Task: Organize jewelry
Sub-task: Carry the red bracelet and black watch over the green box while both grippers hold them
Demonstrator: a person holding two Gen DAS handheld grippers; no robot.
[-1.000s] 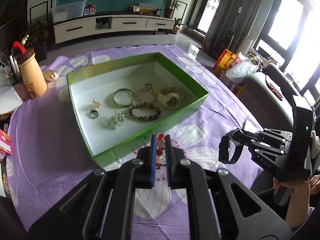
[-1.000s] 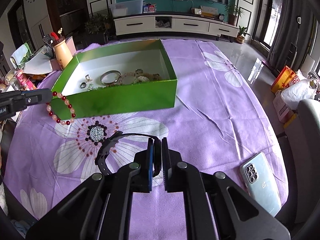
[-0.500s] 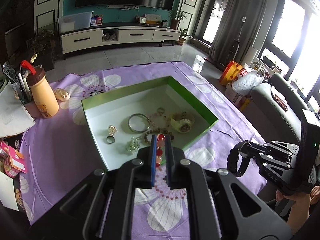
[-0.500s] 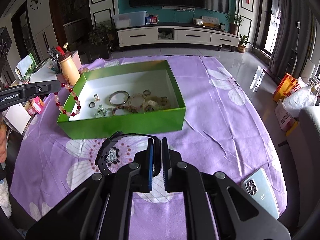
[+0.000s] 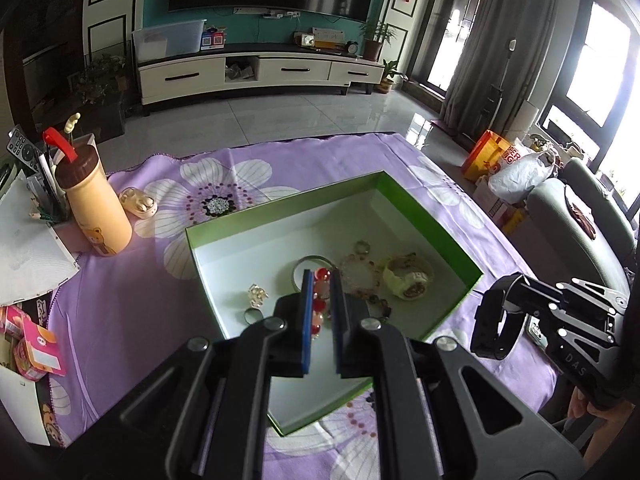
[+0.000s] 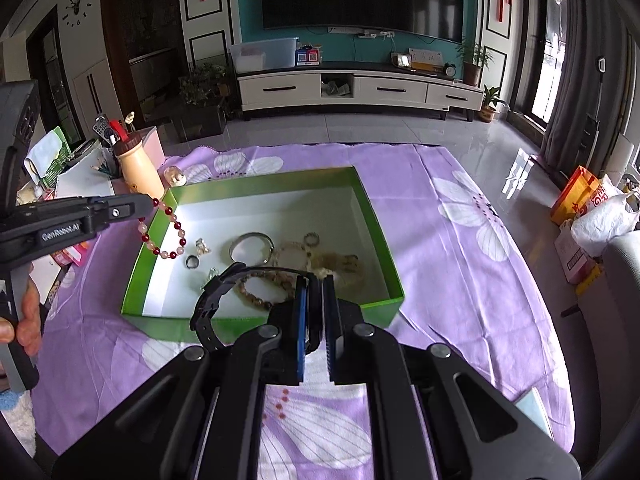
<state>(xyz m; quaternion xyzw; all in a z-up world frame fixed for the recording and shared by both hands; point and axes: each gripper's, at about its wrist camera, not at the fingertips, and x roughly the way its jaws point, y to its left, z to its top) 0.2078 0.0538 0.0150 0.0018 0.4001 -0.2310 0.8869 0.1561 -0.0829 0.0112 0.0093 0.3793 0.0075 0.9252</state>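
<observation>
Left hand-held gripper [image 5: 320, 300] pinches the light, floppy bracelet [image 6: 164, 232] over the box [image 6: 384, 240]; right hand-held gripper [image 6: 314, 312] clamps the stiffer watch [image 6: 212, 304] strap.

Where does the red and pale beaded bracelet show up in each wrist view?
Left wrist view: the beaded bracelet sits at picture centre, pinched between the left tool's blue pads, over the green box.
Right wrist view: it dangles at the left from the left tool's tip, above the box's left wall.
Shared landmark: the silver bangle inside the box.
</observation>
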